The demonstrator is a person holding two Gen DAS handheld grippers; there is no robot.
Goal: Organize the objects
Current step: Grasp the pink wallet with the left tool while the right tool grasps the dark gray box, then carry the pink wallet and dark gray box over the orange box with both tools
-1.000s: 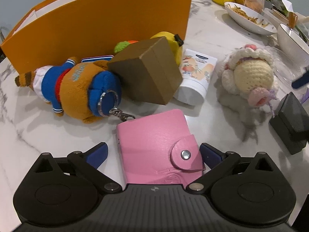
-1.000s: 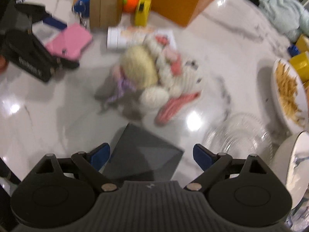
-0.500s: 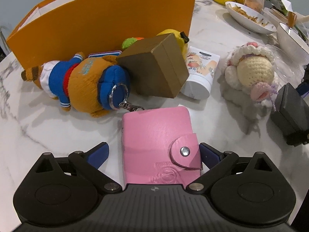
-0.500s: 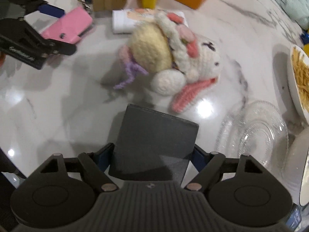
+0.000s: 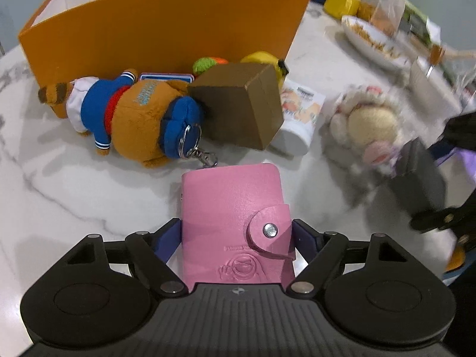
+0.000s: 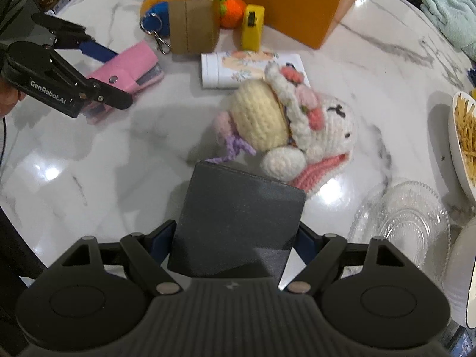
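— Between your left gripper's (image 5: 236,236) fingers sits the pink wallet (image 5: 235,223), right?
— Yes. Both blue pads press its sides, so you are grasping it, snap flap up. Its far edge lies just beside the keyring clip of the bear plush (image 5: 128,119) on the marble table (image 5: 74,184).

— And your right gripper (image 6: 236,238)?
— Clenched on the dark box (image 6: 238,223), a pad against each side. The box's far edge almost touches the crochet bunny (image 6: 285,131); whether it rests on the table, I cannot tell.

— What lies beyond the wallet?
— The bear plush lies on its side, its blue cap against the brown box (image 5: 241,107). Behind them stands the orange bin (image 5: 166,26), with a knitted orange (image 6: 230,10) and a yellow block (image 6: 252,26) at its foot.

— And near your bunny?
— A white pouch (image 6: 250,67) lies flat between the bunny and the brown box. To your right sits a glass dish (image 6: 401,223), with a bowl of fries (image 6: 464,142) at the edge.
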